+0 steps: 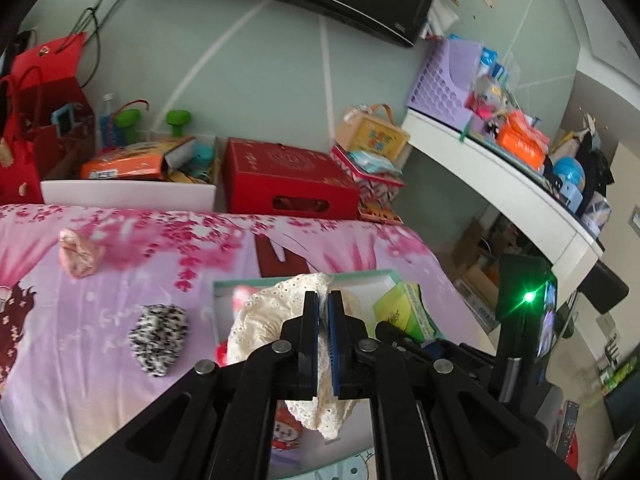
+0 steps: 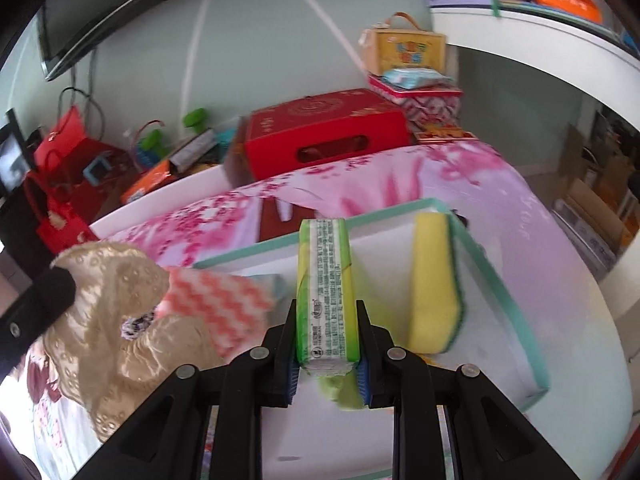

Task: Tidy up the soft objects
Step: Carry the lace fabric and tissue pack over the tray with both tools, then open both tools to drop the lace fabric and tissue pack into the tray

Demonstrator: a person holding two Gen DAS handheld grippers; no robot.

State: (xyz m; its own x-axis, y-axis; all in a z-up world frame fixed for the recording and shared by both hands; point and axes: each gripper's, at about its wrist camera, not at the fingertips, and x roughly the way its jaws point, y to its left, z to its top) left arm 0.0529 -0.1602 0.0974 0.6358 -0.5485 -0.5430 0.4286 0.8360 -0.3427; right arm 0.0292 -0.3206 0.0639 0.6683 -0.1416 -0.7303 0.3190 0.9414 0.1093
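My left gripper is shut on a cream lace cloth and holds it over the teal-rimmed white box on the bed. The cloth also shows at the left of the right wrist view. My right gripper is shut on a green tissue pack, held over the same box. In the box stand a yellow sponge and a pink zigzag cloth. A black-and-white fuzzy item and a pink soft item lie on the bed to the left.
The bed has a pink floral sheet. Behind it stand a red box, a white bin of clutter and red bags. A white desk with many items is at the right.
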